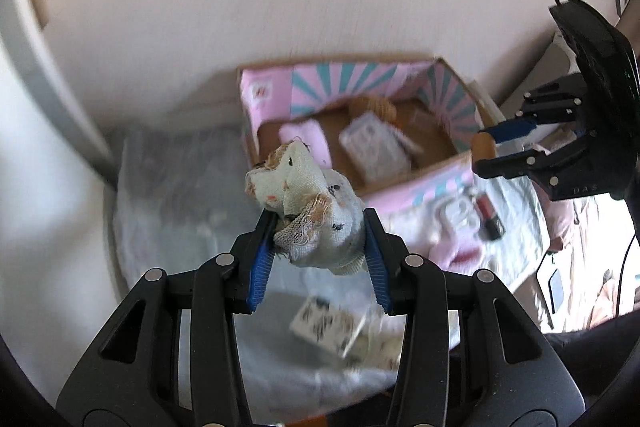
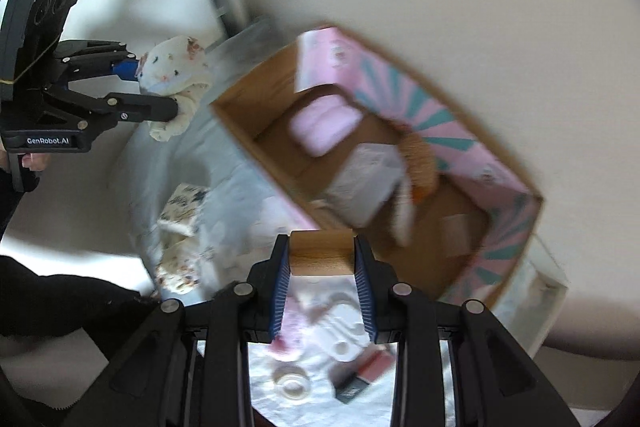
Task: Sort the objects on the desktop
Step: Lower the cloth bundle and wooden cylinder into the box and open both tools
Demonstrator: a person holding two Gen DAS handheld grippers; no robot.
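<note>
Left wrist view showed the left claw (image 1: pixel 316 227) clamped on a pale, frayed cloth toy (image 1: pixel 308 203), while the right claw (image 2: pixel 322 259) gripped a small wooden cylinder (image 2: pixel 321 253) near the open pink-and-teal cardboard box (image 2: pixel 500 163).

2 wrist views, angled down; shared box (image 1: pixel 400 163) (blurred)

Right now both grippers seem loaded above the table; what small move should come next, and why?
Probably carry both loads over the open cardboard box and release. The left gripper is clamped on a crumpled cloth, the right gripper on a wooden block, and the box already holds sorted items.
</note>
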